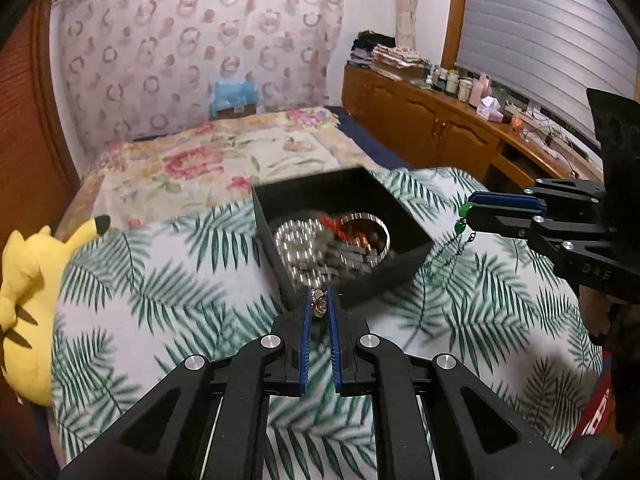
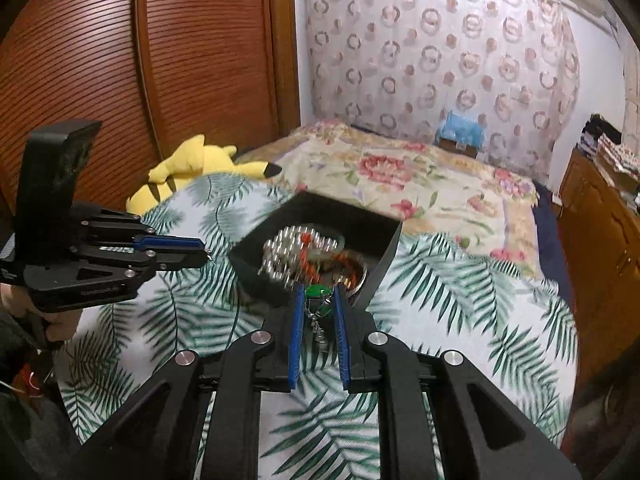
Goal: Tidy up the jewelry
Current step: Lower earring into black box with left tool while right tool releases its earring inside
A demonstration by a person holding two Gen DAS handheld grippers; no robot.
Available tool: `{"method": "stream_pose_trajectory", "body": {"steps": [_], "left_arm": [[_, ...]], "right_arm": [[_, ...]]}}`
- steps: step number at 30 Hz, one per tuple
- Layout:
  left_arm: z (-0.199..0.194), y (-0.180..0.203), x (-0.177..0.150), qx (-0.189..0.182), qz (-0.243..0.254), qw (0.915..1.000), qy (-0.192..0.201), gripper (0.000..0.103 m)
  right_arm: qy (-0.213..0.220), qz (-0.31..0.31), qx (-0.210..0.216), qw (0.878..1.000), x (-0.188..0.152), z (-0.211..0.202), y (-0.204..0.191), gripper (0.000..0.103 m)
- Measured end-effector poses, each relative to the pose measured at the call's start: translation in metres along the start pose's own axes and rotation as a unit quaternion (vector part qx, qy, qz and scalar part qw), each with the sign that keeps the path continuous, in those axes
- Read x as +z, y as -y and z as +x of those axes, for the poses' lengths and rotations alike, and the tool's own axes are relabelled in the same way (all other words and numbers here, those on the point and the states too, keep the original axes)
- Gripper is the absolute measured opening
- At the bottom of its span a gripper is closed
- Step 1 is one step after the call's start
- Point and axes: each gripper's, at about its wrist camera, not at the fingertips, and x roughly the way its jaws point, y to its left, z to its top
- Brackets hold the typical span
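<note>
nearest in the left wrist view, the left gripper (image 1: 319, 307) has its blue pads almost together, pinching a small silvery ring-like piece (image 1: 319, 305) at the very tips. it is too blurred to name more exactly. from the right wrist view the same gripper (image 2: 206, 255) comes in from the left, held by a hand (image 2: 24, 300), and only a glint shows at its tip.

the right gripper (image 2: 318, 300) stands a little wider, its pads closed on a green stone pendant (image 2: 317, 293) whose fine chain (image 2: 318, 324) hangs down between the fingers. in the left wrist view this gripper (image 1: 469, 212) reaches in from the right, the green stone (image 1: 465, 210) at its tip and the chain (image 1: 448, 252) trailing below it, clear of the cloth.

under both lies a white cloth with green palm leaves (image 1: 168, 280), spread over the near end of a bed. just beyond the grippers a black open box (image 1: 404, 258) sits on this cloth. inside it are a string of silvery beads (image 1: 298, 240), some red-orange beads (image 1: 334, 226) and a round shiny metal piece (image 1: 370, 236), all smeared by blur.

at the left edge of the cloth a yellow plush toy (image 1: 28, 292) lies on its side. farther off are a floral bedspread (image 1: 224, 160), a patterned curtain (image 1: 192, 40), a wooden cabinet (image 1: 432, 120) topped with small bottles and folded cloth, and a louvred wooden door (image 2: 100, 60).
</note>
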Motion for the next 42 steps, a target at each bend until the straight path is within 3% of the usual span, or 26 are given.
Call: {"method": "stream_pose_trajectory", "body": {"steps": [9,20,30,42], "left_arm": [[0.01,-0.011,0.029,0.006,-0.004,0.9998,0.016,0.007],[0.034,-0.014,0.049,0.006,-0.002,0.9999,0.011,0.007],[0.055,-0.014,0.059,0.014,-0.006,0.9999,0.006,0.007],[0.074,-0.01,0.061,0.02,-0.016,0.9997,0.0,0.007]], "right_arm": [[0.028,-0.003,-0.01,1.0,0.036,0.006,0.018,0.016],[0.009,-0.003,-0.012,1.0,0.058,0.049,0.029,0.017],[-0.016,0.035,0.003,0.999,0.04,0.072,0.042,0.019],[-0.014,0.05,-0.005,0.999,0.023,0.063,0.043,0.02]]}}
